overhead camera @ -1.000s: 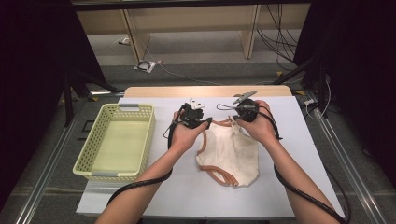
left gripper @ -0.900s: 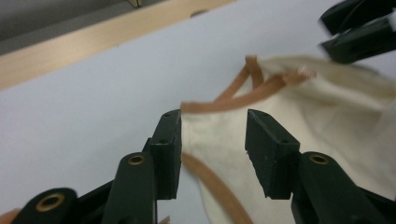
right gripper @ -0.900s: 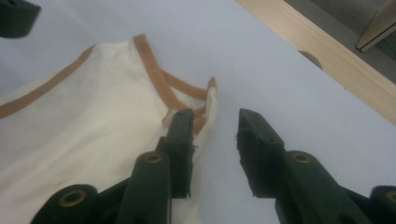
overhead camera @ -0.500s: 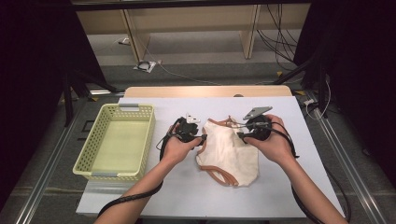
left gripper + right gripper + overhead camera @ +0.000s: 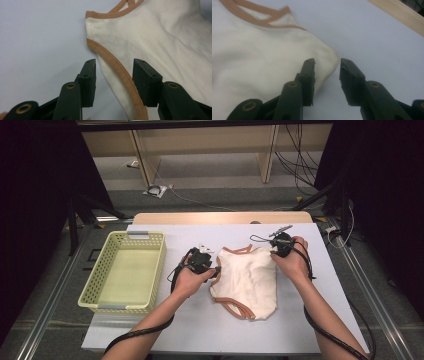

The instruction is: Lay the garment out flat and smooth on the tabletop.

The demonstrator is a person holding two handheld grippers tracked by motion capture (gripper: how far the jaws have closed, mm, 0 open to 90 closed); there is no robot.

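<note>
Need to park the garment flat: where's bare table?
Bare table lies along the near edge below the cream garment, and between it and the yellow basket. It is crowded around the garment, with both grippers at its sides.

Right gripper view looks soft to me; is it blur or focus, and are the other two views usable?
Right gripper view: the cream garment with tan trim is smeared, likely motion blur, and the right gripper has soft jaw edges. Left gripper view: sharp, trim stitching readable between the left gripper jaws. High view: even light on the pale table, dark surround, no glare.
</note>
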